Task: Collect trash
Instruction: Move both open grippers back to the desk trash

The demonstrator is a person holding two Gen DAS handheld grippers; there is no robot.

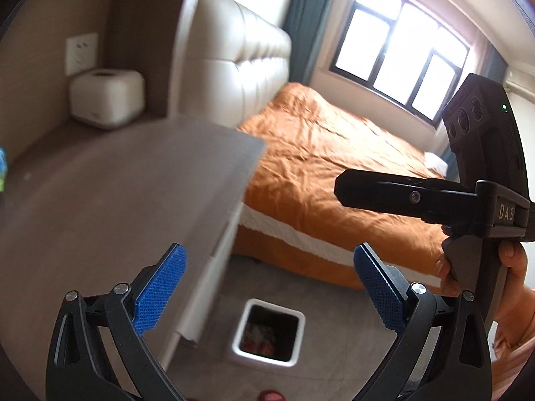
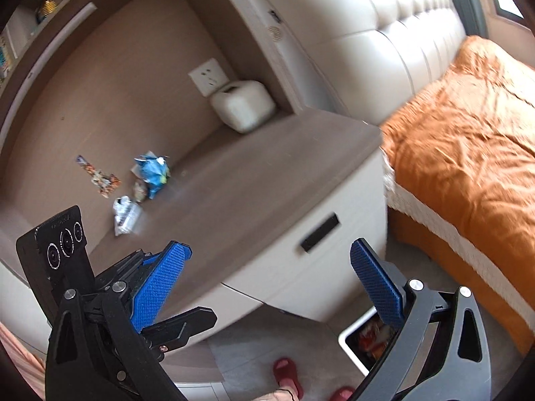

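We hold the left gripper (image 1: 267, 287) released, its blue cross-hatched rubber pads (image 1: 162, 287) spread wide with nothing between them, above the rounded front edge of the nightstand (image 1: 117, 200). We hold the right gripper (image 2: 267, 284) released as well, its textured blue pads (image 2: 160, 284) apart and empty, beyond the front right corner of the same nightstand. Below, on the grey floor, stands a square white trash bin (image 1: 269, 329) with rounded corners; red and orange wrappers lie inside it, and the right wrist view shows only its near corner (image 2: 354, 334) behind the right finger. The nightstand has a matte grey-brown wood-grain top and a smooth white drawer front (image 2: 311, 250) with a black rectangular recessed handle (image 2: 319, 232). The remaining trash lies near the left edge of the top: a crumpled clear plastic wrapper (image 2: 125, 215) nearest the front, a crumpled blue wrapper (image 2: 152, 172) behind it, and a flat printed strip (image 2: 98, 175) to their left, closest to the back panel. At the back right corner sits a rounded white tissue box (image 2: 242, 105), just beside a white wall socket (image 2: 207, 77). Beyond the right edge stand a tufted cream leather headboard (image 2: 384, 26) and a bed with a wrinkled orange cover (image 2: 468, 140). Farthest is a dark-framed window (image 1: 398, 53).
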